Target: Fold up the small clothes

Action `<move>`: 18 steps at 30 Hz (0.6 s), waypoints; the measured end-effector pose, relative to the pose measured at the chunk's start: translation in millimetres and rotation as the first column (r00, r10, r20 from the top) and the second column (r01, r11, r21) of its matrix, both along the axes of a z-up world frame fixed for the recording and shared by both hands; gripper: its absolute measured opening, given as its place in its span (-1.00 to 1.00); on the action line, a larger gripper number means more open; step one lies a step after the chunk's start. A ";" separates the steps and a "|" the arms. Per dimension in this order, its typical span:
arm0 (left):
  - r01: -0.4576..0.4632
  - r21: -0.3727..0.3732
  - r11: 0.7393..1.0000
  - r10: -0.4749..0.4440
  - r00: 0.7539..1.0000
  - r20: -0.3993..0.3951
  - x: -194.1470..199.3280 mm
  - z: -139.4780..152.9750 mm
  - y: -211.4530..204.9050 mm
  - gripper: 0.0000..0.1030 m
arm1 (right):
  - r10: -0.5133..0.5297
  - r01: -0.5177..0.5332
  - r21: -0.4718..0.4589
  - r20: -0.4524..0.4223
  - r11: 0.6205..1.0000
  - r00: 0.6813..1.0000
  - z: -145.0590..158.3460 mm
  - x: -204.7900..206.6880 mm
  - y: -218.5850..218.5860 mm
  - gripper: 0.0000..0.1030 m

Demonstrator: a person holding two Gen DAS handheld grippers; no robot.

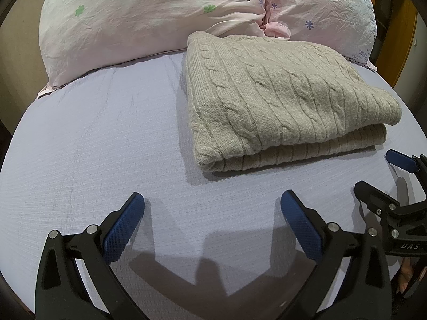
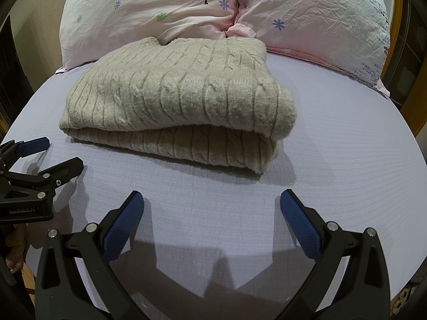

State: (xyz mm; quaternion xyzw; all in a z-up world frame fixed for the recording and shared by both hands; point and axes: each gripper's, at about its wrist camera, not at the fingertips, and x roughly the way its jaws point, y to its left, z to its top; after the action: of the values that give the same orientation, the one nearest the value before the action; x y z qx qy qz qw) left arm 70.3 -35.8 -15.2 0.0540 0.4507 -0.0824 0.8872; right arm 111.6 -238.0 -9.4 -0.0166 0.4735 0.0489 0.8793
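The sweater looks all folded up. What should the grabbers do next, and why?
Probably just back away. The beige cable-knit sweater already lies folded in neat layers on the bed sheet, and both the left gripper and right gripper are open, holding nothing.

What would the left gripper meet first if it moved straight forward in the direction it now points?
Probably bare bed sheet, then the pink pillow behind. The left gripper, jaws open, aims just left of the folded sweater; its right finger might brush the sweater's left edge, but depth is unclear.
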 end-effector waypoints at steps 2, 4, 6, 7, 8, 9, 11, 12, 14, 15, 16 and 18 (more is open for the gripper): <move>0.000 0.000 1.000 0.000 1.000 0.000 0.1 -0.1 0.0 0.97 | 0.000 0.000 0.000 0.000 1.000 1.000 0.0 0.2 0.1 0.97; 0.000 0.000 1.000 0.000 1.000 0.000 0.3 -0.1 0.0 0.97 | 0.000 0.000 0.000 0.000 1.000 1.000 0.0 0.2 0.1 0.97; 0.000 0.000 1.000 0.000 1.000 0.001 0.1 -0.1 0.2 0.97 | 0.000 0.000 0.000 0.000 1.000 1.000 -0.1 -0.3 0.0 0.97; 0.000 0.000 1.000 0.000 1.000 0.002 0.1 -0.1 0.4 0.97 | -0.001 0.001 0.000 0.000 1.000 1.000 -0.1 0.1 0.1 0.97; 0.000 0.000 1.000 0.000 1.000 0.002 0.1 -0.1 0.5 0.97 | -0.001 0.001 0.000 0.000 1.000 1.000 -0.1 -0.1 0.1 0.97; 0.000 0.000 1.000 0.000 1.000 0.002 0.4 -0.1 0.5 0.97 | -0.001 0.001 0.000 0.000 1.000 1.000 -0.1 0.0 0.1 0.97; -0.002 0.000 1.000 0.002 1.000 0.004 -0.2 0.2 -0.4 0.97 | -0.001 0.001 0.000 0.000 1.000 1.000 -0.2 -0.1 0.1 0.97; -0.002 0.000 1.000 0.002 1.000 0.004 0.1 0.4 -0.6 0.97 | -0.001 0.001 0.000 0.000 1.000 1.000 -0.2 -0.2 0.0 0.97; -0.003 0.001 1.000 0.003 1.000 0.005 -0.2 0.5 -0.7 0.97 | -0.001 0.001 0.000 0.001 1.000 1.000 -0.3 -0.2 0.0 0.97; -0.002 0.001 1.000 0.002 1.000 0.005 -0.1 0.5 -0.6 0.97 | -0.001 0.001 0.000 0.001 1.000 1.000 -0.3 0.0 0.1 0.97; -0.002 0.001 1.000 0.002 1.000 0.005 -0.1 0.4 -0.5 0.97 | -0.001 0.001 0.000 0.001 1.000 1.000 -0.3 0.0 0.1 0.97; -0.003 0.001 1.000 0.003 1.000 0.006 -0.5 0.6 -0.4 0.97 | -0.001 0.001 0.000 0.001 1.000 1.000 -0.4 0.0 0.0 0.97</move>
State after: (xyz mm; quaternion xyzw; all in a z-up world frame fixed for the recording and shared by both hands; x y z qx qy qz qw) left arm 69.8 -36.2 -14.6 0.0540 0.4483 -0.0808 0.8886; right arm 111.6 -237.9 -9.8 -0.0164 0.4732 0.0485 0.8795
